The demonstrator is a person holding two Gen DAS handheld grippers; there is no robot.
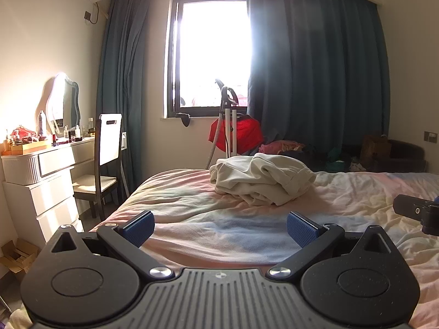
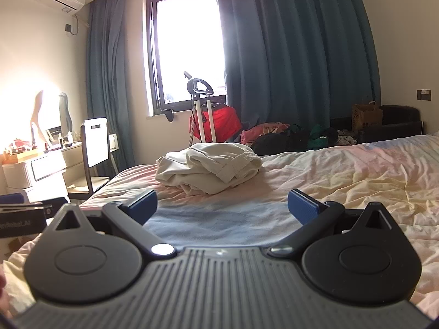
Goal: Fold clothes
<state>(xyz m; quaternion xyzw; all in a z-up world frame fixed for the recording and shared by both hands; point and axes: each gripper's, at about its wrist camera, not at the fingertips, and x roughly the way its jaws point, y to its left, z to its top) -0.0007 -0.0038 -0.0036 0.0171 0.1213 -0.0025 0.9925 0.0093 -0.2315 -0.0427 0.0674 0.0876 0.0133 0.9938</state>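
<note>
While both claws hang low over the near edge of the bed (image 1: 192, 208), the cream garment (image 1: 260, 178) lies in a rumpled heap straight ahead of them, well apart, toward the window side. From the left: the dresser (image 1: 41, 170) and chair (image 1: 104, 159) stand off the bed's left edge, clear of any reach. The left gripper (image 1: 219, 227) is spread wide with nothing between its blue pads; the heap sits slightly right of its centre line. The right gripper (image 2: 222, 205) is equally wide and empty, the heap slightly left of its line, so neither seems clearly nearer. The heap's long axis perhaps runs left-right, though folds hide it. Only bare, wrinkled bedding lies between. Behind, a garment steamer (image 2: 203, 115) and floor clutter stay beyond the bed.
</note>
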